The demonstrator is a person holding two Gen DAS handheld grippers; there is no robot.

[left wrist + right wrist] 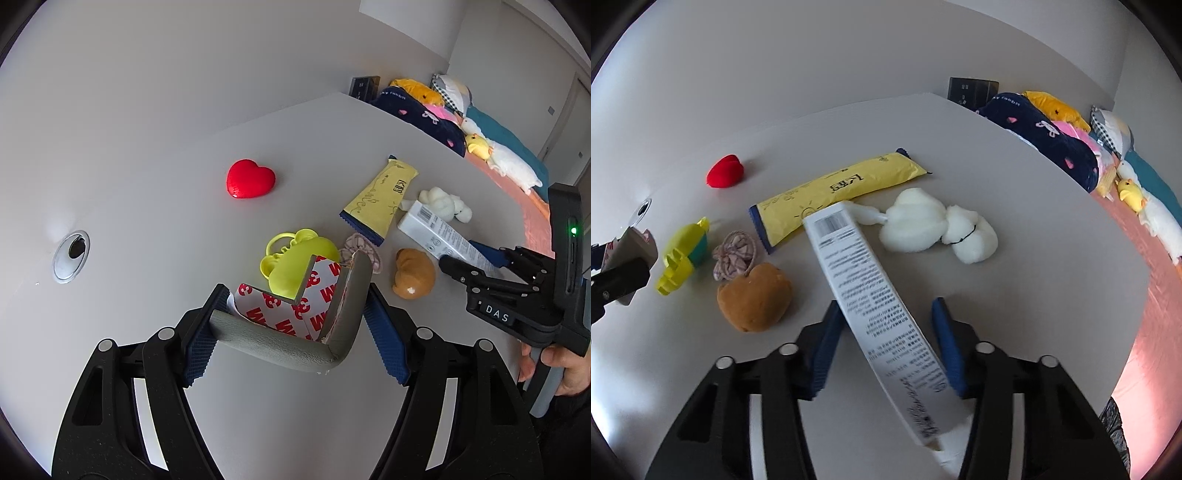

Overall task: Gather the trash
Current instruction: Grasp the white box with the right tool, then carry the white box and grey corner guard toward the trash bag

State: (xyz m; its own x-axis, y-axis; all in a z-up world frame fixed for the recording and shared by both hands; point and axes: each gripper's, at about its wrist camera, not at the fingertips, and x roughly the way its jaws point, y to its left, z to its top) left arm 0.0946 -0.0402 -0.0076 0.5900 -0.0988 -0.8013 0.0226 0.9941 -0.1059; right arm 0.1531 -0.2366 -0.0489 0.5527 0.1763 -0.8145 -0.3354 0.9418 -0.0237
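While the left gripper [291, 328] fills the lower middle of its own view, its jaws stand fairly wide and clamp a grey foam corner guard [295, 343] whose inner faces carry red-printed backing paper; the left pad presses one end, the right pad the bent outer side. At the right edge of that frame the right gripper [476, 262] reaches in, held by a hand [561, 369]. Seen from the right wrist, the white printed box [871, 310] runs slantwise between the blue pads, its barcode end toward the upper left and resting on the yellow wrapper [834, 192]. Those jaws are about half open; the right pad touches the box's edge, the left pad meets its upper corner, though whether they truly pinch it I cannot tell. Both pieces lie over the white counter [1034, 258].
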